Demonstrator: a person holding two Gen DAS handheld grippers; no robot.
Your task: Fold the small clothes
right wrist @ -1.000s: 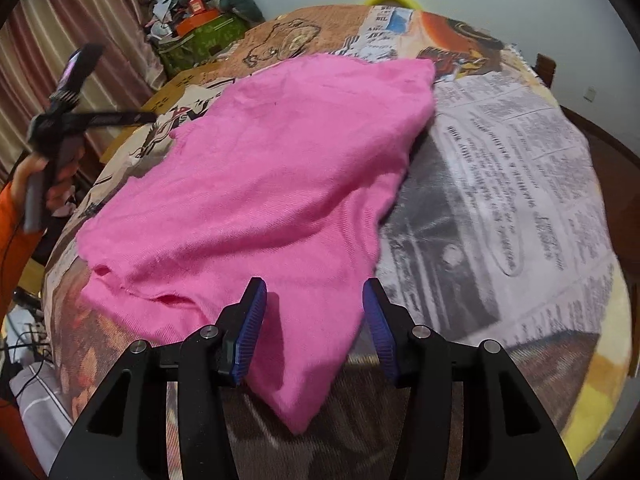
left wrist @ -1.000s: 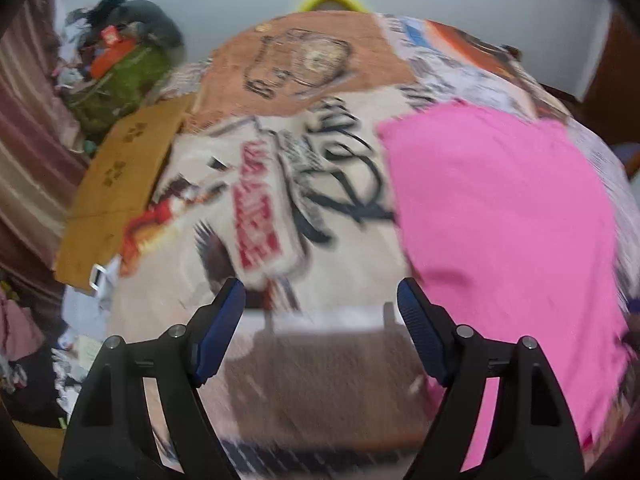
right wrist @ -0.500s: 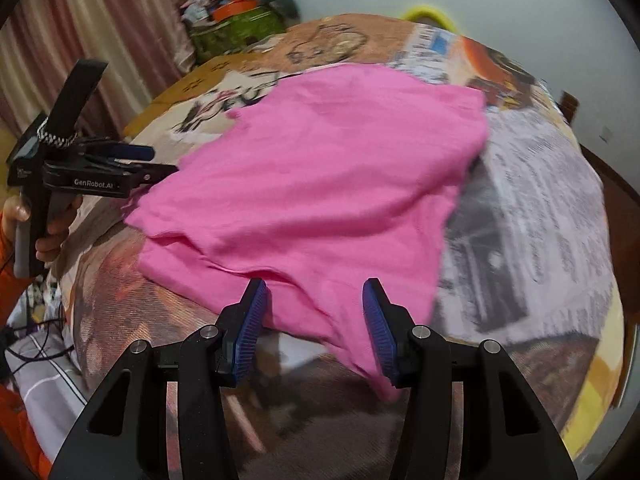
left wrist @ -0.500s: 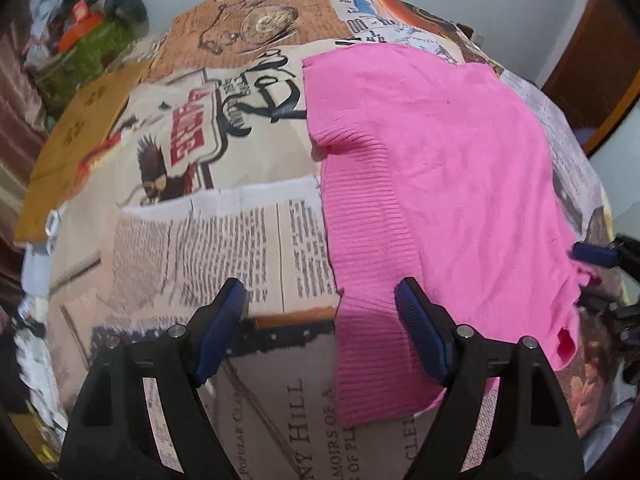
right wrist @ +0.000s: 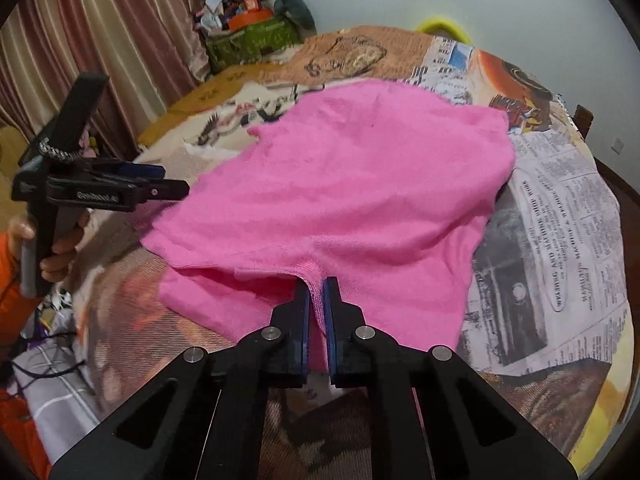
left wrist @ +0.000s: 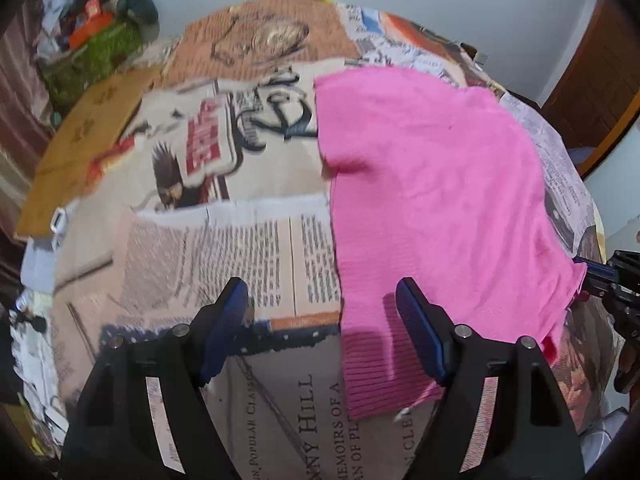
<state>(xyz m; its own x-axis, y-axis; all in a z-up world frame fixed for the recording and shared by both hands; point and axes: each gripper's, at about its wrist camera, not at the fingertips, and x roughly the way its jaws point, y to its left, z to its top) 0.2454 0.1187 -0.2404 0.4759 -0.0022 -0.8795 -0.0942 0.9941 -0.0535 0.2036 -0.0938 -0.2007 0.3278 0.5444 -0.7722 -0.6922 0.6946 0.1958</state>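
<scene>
A pink knit garment [left wrist: 432,200] lies spread flat on a round table covered in newspaper [left wrist: 248,256]; it also shows in the right wrist view [right wrist: 360,184]. My left gripper [left wrist: 322,296] is open and empty, just above the garment's ribbed left edge, with its right finger over the cloth. It also shows at the left in the right wrist view [right wrist: 160,182]. My right gripper [right wrist: 316,292] is shut on the garment's near edge, a fold of pink cloth pinched between the pads. It also shows at the right edge of the left wrist view [left wrist: 592,270].
A cluttered pile with a green box [right wrist: 252,36] stands beyond the table at the back left, by striped curtains [right wrist: 100,40]. A yellow rim [right wrist: 444,26] peeks over the table's far edge. A brown cardboard sheet [left wrist: 88,148] lies at the table's left. A wooden door [left wrist: 600,92] is at the right.
My right gripper has closed on the garment's near edge; it was open before. My left gripper has stayed open and moved in over the garment's left edge.
</scene>
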